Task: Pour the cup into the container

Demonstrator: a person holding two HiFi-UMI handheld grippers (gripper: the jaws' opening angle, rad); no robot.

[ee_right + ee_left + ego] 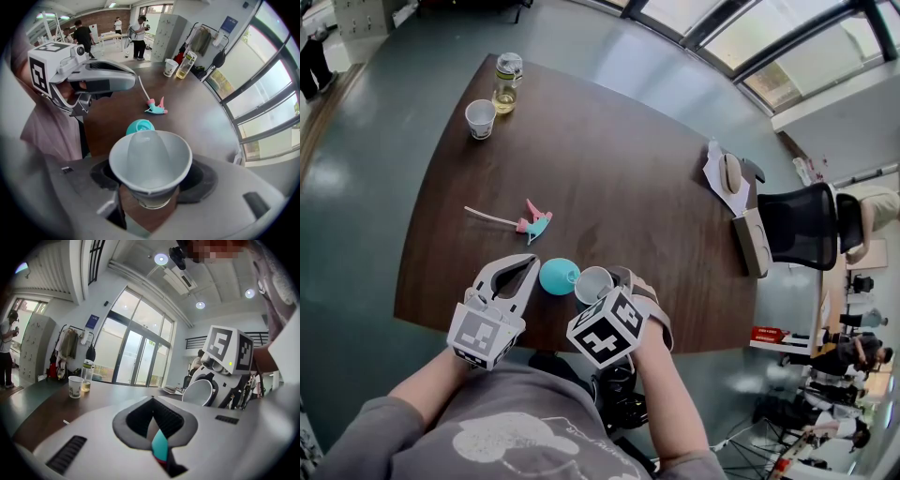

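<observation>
Right gripper: jaws closed on the white paper cup, one pad on each side of its lower wall. The gripper points steeply down. The cup mouth faces up toward the gripper's own camera and is tipped slightly. The inside reads white, and I cannot tell what it holds. I also cannot tell whether the cup's base touches the surface.

Cup position: at the near edge of the surface, just right of the teal container. The cup rim and the container's lip are very close, but contact cannot be made out. In the right gripper view the container lies just beyond the far side of the cup rim, with its opening toward the cup.

Left gripper: roughly level, on the near edge just left of the container. The jaw tips meet and nothing is gripped. In the left gripper view a teal sliver shows low in the gap between the pads, and I cannot tell what it is.

Each gripper's marker cube faces the head camera.

Other items on the surface:
- A pink and teal sprayer head with a thin white tube lies on its side, farther out than the container and apart from it.
- A second paper cup stands upright at the far left corner.
- A bottle with yellowish liquid stands upright just beside that cup.

A black office chair stands at the right end of the surface.
</observation>
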